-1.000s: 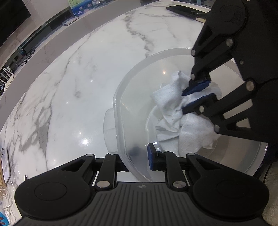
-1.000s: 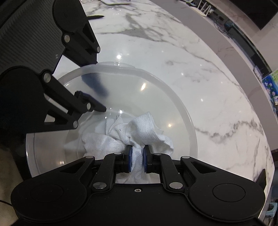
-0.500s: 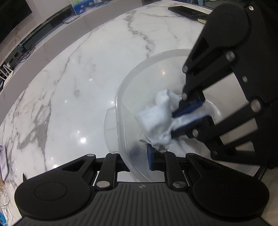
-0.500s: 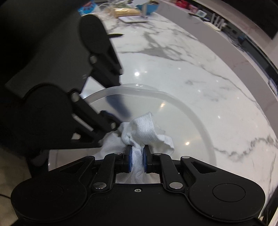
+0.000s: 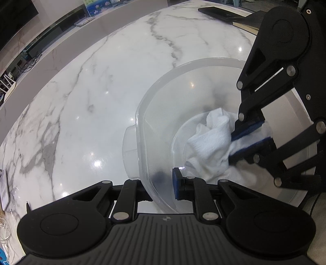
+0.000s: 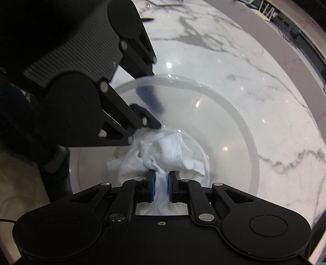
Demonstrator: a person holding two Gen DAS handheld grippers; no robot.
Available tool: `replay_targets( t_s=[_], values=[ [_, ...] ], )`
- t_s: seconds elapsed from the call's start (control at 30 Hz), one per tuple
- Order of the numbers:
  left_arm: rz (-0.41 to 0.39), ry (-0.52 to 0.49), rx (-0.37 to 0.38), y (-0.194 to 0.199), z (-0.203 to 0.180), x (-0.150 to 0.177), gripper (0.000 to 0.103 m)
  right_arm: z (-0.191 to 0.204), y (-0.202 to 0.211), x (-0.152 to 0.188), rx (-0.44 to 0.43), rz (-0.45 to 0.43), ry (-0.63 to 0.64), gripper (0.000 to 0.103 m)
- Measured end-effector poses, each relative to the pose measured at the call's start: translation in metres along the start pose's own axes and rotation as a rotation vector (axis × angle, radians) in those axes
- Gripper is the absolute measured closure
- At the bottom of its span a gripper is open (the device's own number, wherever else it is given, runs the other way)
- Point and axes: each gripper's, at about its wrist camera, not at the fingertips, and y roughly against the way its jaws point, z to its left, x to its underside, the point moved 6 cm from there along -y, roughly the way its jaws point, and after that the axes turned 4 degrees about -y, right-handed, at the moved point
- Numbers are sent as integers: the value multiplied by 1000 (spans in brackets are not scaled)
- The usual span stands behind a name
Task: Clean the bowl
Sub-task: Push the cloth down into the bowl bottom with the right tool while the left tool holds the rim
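Observation:
A translucent plastic bowl (image 5: pixel 173 106) stands on the marble counter. My left gripper (image 5: pixel 163 181) is shut on its near wall, one blue pad (image 5: pixel 176 183) inside and the other finger outside, dim through the plastic. A crumpled white cloth (image 5: pixel 212 138) lies on the bowl's bottom. My right gripper (image 5: pixel 246 138) reaches in from the right, shut on it. In the right wrist view the right gripper (image 6: pixel 161 186) pinches the cloth (image 6: pixel 171 146) between its blue pads, pressed low in the bowl (image 6: pixel 224 122). The left gripper (image 6: pixel 149 110) clamps the far-left rim.
The white marble counter (image 5: pixel 91 102) spreads left of and beyond the bowl, with a curved edge at the far side. A dark flat device (image 5: pixel 220 12) lies at the far right. A pen (image 6: pixel 147 19) lies beyond the left gripper.
The right gripper swept the cloth across the bowl's bottom toward the wall that the left gripper holds, then back toward the middle. It also tilted a little. The left gripper kept its hold.

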Motion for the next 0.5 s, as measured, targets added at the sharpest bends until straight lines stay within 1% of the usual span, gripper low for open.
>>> replay_targets(
  t_s=[0.2, 0.33, 0.5],
  values=[
    [1, -5, 0, 1, 0, 1, 89, -1, 1, 3, 48, 23, 9, 93],
    [-1, -12, -2, 1, -1, 2, 89, -9, -1, 4, 124, 22, 9, 93],
    [-2, -17, -1, 1, 0, 3, 89, -16, -2, 2, 149, 3, -8, 93]
  ],
)
